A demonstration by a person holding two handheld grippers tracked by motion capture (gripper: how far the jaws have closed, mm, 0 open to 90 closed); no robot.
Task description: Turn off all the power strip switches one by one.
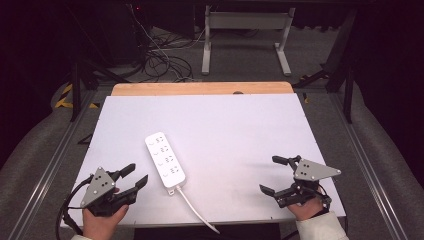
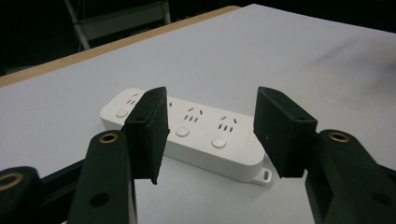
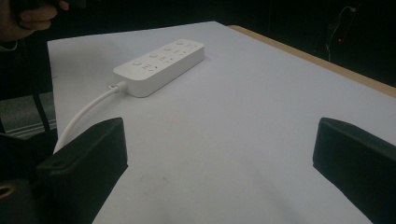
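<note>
The white tabletop (image 1: 240,125) is the largest thing in the high view, with a strip of bare wood along its far edge at twelve o'clock. Beyond it, on the floor, stands a grey metal frame (image 1: 247,35) beside a tangle of cables (image 1: 160,60).

On the tabletop, toward seven o'clock from its middle, lies a white power strip (image 1: 165,159), flat, sockets up, its long axis running from about eleven to five o'clock. Its white cord (image 1: 197,210) leaves the near end and runs off the near edge of the tabletop at about five o'clock.

The left hand-held gripper (image 1: 135,176) sits at eight o'clock, just beside the power strip's near end and not touching it. Its jaws stand partly open with nothing between them; in the left gripper view the strip lies beyond the pads (image 2: 149,133), crosswise to them.

The right hand-held gripper (image 1: 274,175) rests at four o'clock, well apart from the strip. Its jaws are spread wide and hold nothing; in the right gripper view bare tabletop lies between them, and the strip is farther off at eleven o'clock.
</note>
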